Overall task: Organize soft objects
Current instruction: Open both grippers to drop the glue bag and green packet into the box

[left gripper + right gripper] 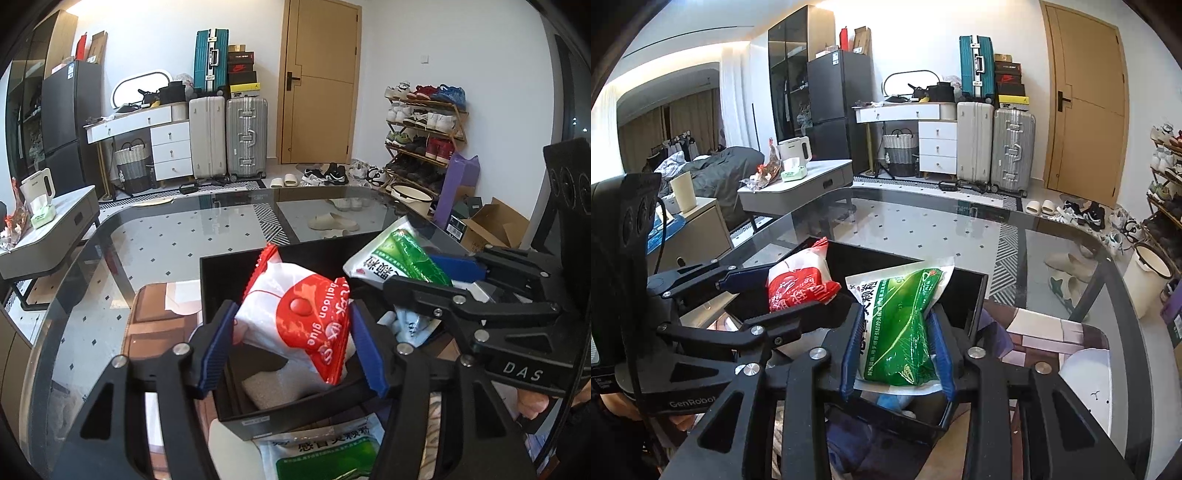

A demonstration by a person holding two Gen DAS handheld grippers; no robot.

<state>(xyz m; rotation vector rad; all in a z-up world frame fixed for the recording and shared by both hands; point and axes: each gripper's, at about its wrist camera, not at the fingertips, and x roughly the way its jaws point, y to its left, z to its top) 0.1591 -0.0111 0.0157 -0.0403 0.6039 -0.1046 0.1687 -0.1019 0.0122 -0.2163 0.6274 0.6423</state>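
Right now the left gripper [291, 343] has its jaws around a red-and-white packet [303, 317] and the right gripper [897, 350] has its jaws around a green packet [905, 325], both above the black box [236, 273]; slackening grips could let either packet slide out, missing the box onto the counter [155, 236].

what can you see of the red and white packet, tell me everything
The red and white packet is a soft, glossy plastic pouch with crimped red edges, printed "balloon glue" beside other characters. It hangs tilted over the open black box, between the blue pads of the left hand-held gripper. The left pad touches it; the right pad's contact is unclear.
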